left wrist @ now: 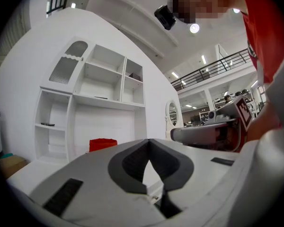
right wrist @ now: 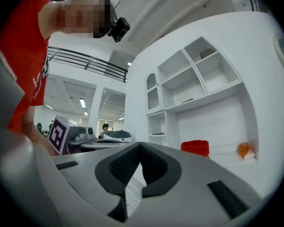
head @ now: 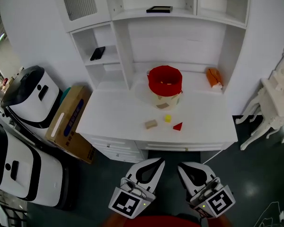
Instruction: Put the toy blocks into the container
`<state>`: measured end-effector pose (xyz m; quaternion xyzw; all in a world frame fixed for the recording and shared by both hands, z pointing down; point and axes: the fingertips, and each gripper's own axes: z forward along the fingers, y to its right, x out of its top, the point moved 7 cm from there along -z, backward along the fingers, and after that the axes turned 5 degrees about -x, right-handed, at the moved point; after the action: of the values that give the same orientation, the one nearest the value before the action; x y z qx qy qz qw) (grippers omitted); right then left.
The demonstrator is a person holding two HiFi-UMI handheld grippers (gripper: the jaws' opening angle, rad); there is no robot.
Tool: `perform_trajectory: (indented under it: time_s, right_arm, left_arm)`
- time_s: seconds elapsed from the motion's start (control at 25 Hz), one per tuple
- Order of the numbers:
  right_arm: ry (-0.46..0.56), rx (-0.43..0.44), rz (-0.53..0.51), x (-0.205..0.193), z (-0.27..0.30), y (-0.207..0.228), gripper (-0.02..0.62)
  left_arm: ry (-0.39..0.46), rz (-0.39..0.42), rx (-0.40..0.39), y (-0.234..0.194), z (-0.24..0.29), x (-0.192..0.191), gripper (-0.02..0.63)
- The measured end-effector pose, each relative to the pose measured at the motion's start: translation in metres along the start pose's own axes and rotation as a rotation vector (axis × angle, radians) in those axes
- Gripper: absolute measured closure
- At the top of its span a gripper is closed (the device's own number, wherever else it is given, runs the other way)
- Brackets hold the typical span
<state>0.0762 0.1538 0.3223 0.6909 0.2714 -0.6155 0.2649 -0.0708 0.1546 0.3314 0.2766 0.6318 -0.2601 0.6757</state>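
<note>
Showing the reach step: left gripper (head: 157, 161) and right gripper (head: 181, 166), jaws together and empty, at six o'clock of the desk (head: 113, 112), must next open over the tan block (head: 151, 124) (long axis roughly nine-to-three), yellow block (head: 167, 118) or red wedge (head: 178, 126), all lying at six o'clock of the container (head: 164, 100).

Desk (head: 109, 112) left side open; container (head: 164, 86) centre; shelving (head: 123, 56) behind.

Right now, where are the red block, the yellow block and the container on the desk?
red block (head: 178, 126): head view, middle of its top face.
yellow block (head: 167, 118): head view, its centre.
container (head: 164, 91): head view, front of its red collar.
</note>
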Motion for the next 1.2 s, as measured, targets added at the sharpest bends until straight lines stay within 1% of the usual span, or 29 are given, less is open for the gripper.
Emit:
perform_trajectory:
  time_s: [0.12,0.28,0.52,0.56,0.68,0.76,0.88,1.04,1.2]
  right_arm:
    - [-0.005,-0.029,0.004,-0.004,0.035,0.016,0.588]
    - [-0.010,-0.059,0.012,-0.013,0.077,0.031,0.588]
    - [-0.030,-0.102,0.021,-0.023,0.121,0.048,0.588]
    - [-0.036,-0.104,0.020,-0.024,0.126,0.051,0.588]
    - [-0.049,-0.110,0.023,-0.026,0.137,0.059,0.587]
    - [-0.055,-0.113,0.024,-0.027,0.143,0.065,0.587]
    - [-0.063,-0.109,0.028,-0.028,0.148,0.075,0.588]
    - [-0.077,-0.109,0.038,-0.031,0.149,0.087,0.586]
    - [-0.085,-0.121,0.041,-0.033,0.145,0.100,0.588]
  left_arm:
    - [-0.008,-0.012,-0.024,-0.040,0.017,-0.004,0.594]
    - [-0.030,-0.021,-0.036,-0.090,0.036,-0.016,0.593]
    - [-0.073,-0.024,-0.053,-0.146,0.063,-0.039,0.591]
    - [-0.079,-0.010,-0.057,-0.153,0.067,-0.044,0.590]
    - [-0.117,0.087,-0.081,-0.174,0.083,-0.059,0.581]
    - [-0.166,0.096,-0.092,-0.186,0.093,-0.075,0.565]
    - [-0.258,0.093,-0.111,-0.201,0.110,-0.097,0.494]
    - [-0.409,0.099,-0.148,-0.219,0.133,-0.129,0.407]
    - [-0.587,0.095,-0.210,-0.231,0.153,-0.167,0.369]
